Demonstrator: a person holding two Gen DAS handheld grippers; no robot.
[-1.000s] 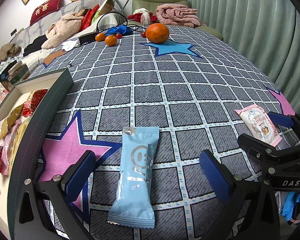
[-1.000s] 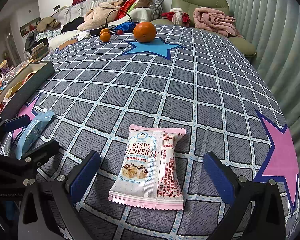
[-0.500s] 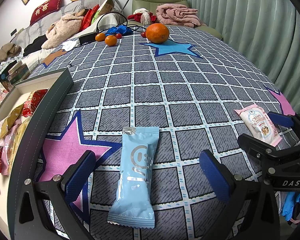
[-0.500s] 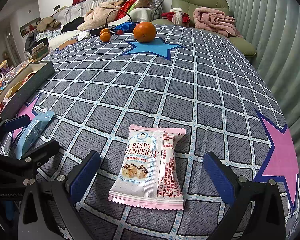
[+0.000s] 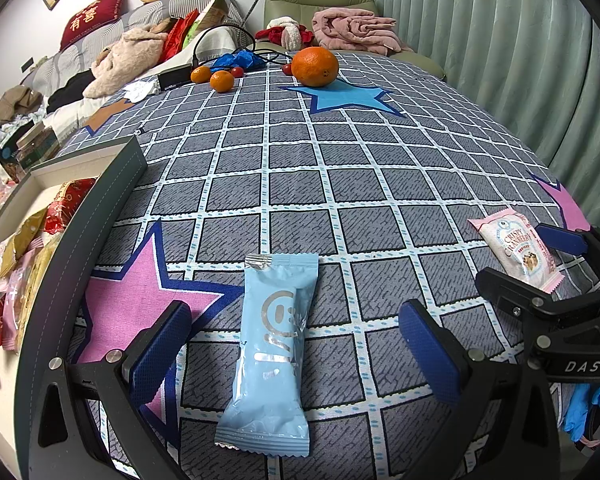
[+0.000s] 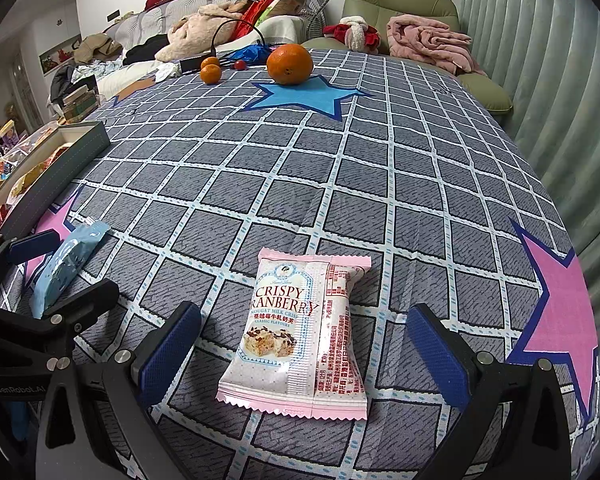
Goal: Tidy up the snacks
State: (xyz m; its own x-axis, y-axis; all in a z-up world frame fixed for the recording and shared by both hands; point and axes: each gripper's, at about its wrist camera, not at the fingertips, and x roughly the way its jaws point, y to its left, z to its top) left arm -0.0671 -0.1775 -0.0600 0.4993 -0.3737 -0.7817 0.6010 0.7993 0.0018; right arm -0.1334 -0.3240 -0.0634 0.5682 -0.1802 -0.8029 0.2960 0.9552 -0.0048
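Observation:
A light blue snack packet (image 5: 274,350) lies flat on the checked cloth between the open fingers of my left gripper (image 5: 294,354). A pink and white Crispy Cranberry packet (image 6: 300,334) lies flat between the open fingers of my right gripper (image 6: 302,354). Neither packet is gripped. Each gripper shows in the other view: the right gripper (image 5: 540,268) around the pink packet (image 5: 516,248), the left gripper (image 6: 64,260) around the blue packet (image 6: 66,258). A dark grey box (image 5: 76,216) at the left holds several wrapped snacks.
A large orange (image 5: 315,66) sits on a blue star at the table's far end, with two small oranges (image 5: 216,78), a cable and a blue cloth beside it. A cluttered sofa and green armchair stand behind. Curtains hang at the right.

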